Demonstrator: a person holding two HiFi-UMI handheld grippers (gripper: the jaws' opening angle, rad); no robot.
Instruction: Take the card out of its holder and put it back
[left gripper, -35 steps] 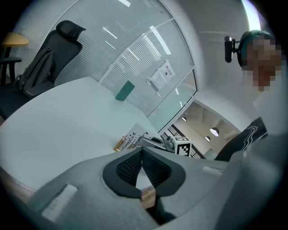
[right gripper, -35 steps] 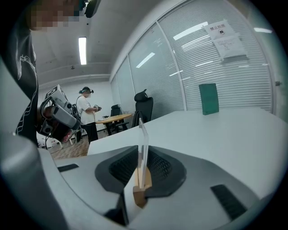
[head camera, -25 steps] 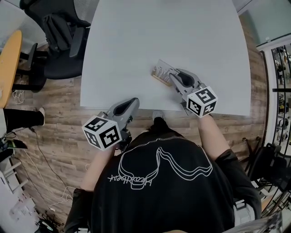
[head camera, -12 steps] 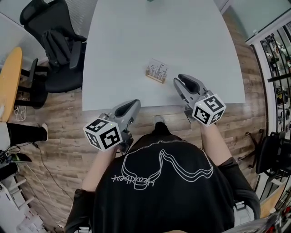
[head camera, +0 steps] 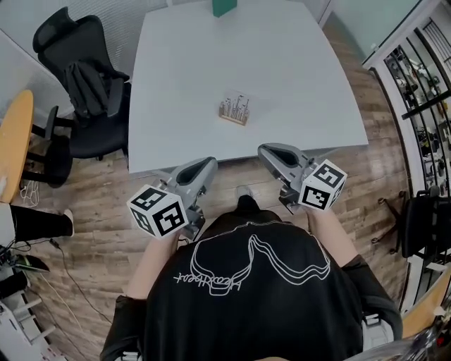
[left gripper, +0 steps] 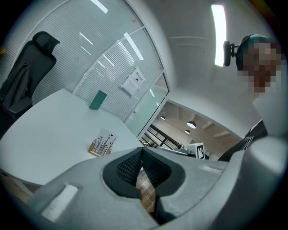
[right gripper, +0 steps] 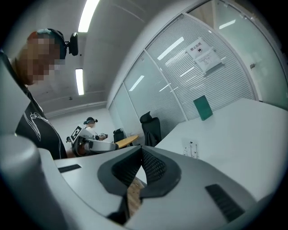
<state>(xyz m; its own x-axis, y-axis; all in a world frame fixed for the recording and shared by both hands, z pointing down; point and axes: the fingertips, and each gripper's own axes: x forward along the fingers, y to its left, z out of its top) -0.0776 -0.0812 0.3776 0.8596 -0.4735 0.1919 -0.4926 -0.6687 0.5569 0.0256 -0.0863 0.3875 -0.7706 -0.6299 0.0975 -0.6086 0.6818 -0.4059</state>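
The card (head camera: 237, 103) stands upright in its small wooden holder (head camera: 233, 117) on the white table (head camera: 296, 56), also seen in the left gripper view as the card (left gripper: 104, 140) and far off in the right gripper view as the card (right gripper: 191, 148). My left gripper (head camera: 206, 165) hovers off the table's near edge, over the floor, shut and empty (left gripper: 141, 152). My right gripper (head camera: 265, 151) is level with it at that edge, apart from the holder. Its jaws have just been closing and now stand shut with nothing between them (right gripper: 141, 150).
A green block (head camera: 224, 6) stands at the table's far edge. A black office chair (head camera: 88, 77) with a jacket on it is at the left, beside a round yellow table (head camera: 14, 134). Shelving (head camera: 419, 84) lines the right side. Wood floor lies under both grippers.
Both grippers drew back from the table toward the person's body and rose. The right one left the card holder, and its jaws went from open to shut.
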